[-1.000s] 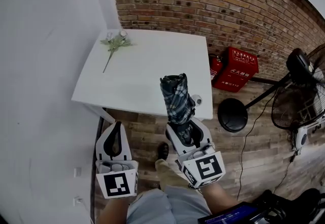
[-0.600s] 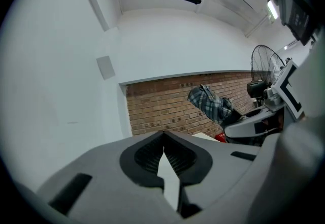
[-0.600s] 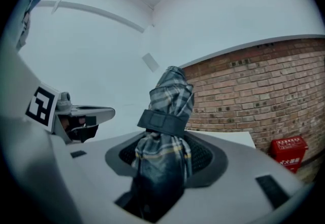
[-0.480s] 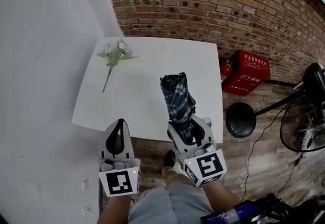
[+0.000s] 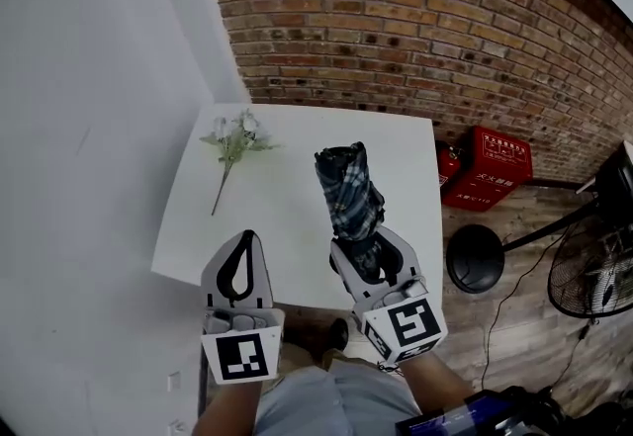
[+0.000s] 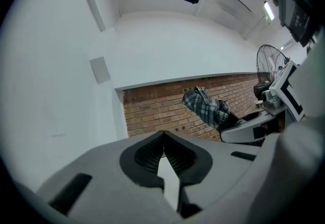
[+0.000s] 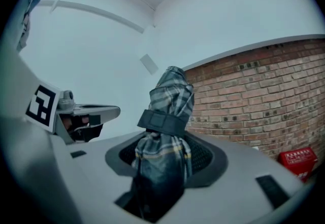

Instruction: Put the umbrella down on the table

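Note:
A folded plaid umbrella (image 5: 349, 192), dark blue-green, sticks forward out of my right gripper (image 5: 368, 248), which is shut on its lower end over the near part of the white table (image 5: 297, 167). In the right gripper view the umbrella (image 7: 167, 131) fills the space between the jaws, its strap wrapped round it. My left gripper (image 5: 240, 261) is held level over the table's near left edge, shut with nothing in it; in the left gripper view its jaws (image 6: 164, 154) meet, and the umbrella (image 6: 207, 108) shows off to the right.
A sprig of white flowers (image 5: 232, 142) lies on the table's far left. A brick wall (image 5: 396, 29) runs behind, a white wall (image 5: 89, 147) stands at the left. Red fire-extinguisher boxes (image 5: 490, 167), a fan's round base (image 5: 475, 258) and its cage (image 5: 593, 266) stand on the wooden floor at the right.
Both grippers have come forward from in front of the table to over its near edge; the umbrella rode along in the right gripper. The table and wall appear closer.

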`<state>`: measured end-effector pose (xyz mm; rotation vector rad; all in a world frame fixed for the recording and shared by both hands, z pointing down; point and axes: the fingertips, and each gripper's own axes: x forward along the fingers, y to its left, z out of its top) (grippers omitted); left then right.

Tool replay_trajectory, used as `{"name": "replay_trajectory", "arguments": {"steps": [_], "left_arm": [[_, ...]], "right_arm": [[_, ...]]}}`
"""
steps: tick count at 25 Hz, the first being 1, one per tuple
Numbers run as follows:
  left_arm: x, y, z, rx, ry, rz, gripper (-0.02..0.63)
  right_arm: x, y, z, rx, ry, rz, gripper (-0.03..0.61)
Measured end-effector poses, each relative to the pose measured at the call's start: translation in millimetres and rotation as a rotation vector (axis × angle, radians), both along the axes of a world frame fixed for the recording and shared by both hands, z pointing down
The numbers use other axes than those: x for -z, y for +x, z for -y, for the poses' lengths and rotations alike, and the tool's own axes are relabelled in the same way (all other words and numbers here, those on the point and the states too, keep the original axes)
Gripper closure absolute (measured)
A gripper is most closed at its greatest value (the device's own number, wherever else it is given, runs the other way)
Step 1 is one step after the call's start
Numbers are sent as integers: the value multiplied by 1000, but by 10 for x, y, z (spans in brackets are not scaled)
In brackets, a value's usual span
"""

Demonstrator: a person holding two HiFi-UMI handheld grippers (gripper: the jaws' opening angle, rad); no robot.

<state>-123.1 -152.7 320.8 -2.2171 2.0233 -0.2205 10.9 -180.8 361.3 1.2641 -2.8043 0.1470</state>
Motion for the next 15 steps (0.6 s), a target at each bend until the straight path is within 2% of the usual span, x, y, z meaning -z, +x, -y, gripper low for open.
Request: {"name": "replay_trajectory", "arguments": {"steps": [5, 15], "left_arm": [[130, -215, 152, 5, 38, 6, 604], [474, -525, 532, -50, 123, 7, 604]], "right_arm": [[149, -178, 139, -4, 30, 7, 371], [446, -510, 444, -44, 91, 0, 371]]}}
